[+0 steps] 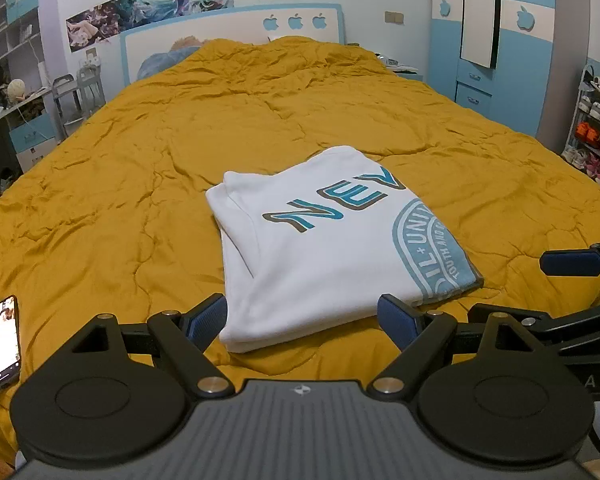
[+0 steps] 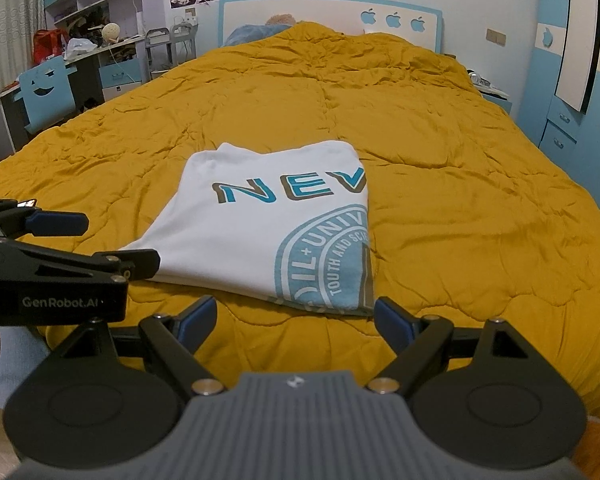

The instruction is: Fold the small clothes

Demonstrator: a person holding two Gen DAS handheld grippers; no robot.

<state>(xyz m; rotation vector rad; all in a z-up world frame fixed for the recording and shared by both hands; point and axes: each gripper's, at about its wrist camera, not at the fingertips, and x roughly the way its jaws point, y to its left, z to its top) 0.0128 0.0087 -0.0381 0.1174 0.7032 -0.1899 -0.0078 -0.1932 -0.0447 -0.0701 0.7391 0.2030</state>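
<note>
T-shirt (image 1: 332,240), white and folded into a rectangle, lies on the mustard quilt (image 1: 140,160) at twelve o'clock from both my claws. My left gripper (image 1: 302,318) is spread wide, grasping nothing, its near hem between the pads. My right gripper (image 2: 296,318) gapes empty too. A phone (image 1: 1,344) rests at nine o'clock; the headboard (image 1: 236,28) stands farthest off.

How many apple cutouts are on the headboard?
3, in a row near the headboard's right end: left apple, middle apple, right apple. None seem hidden.
</note>
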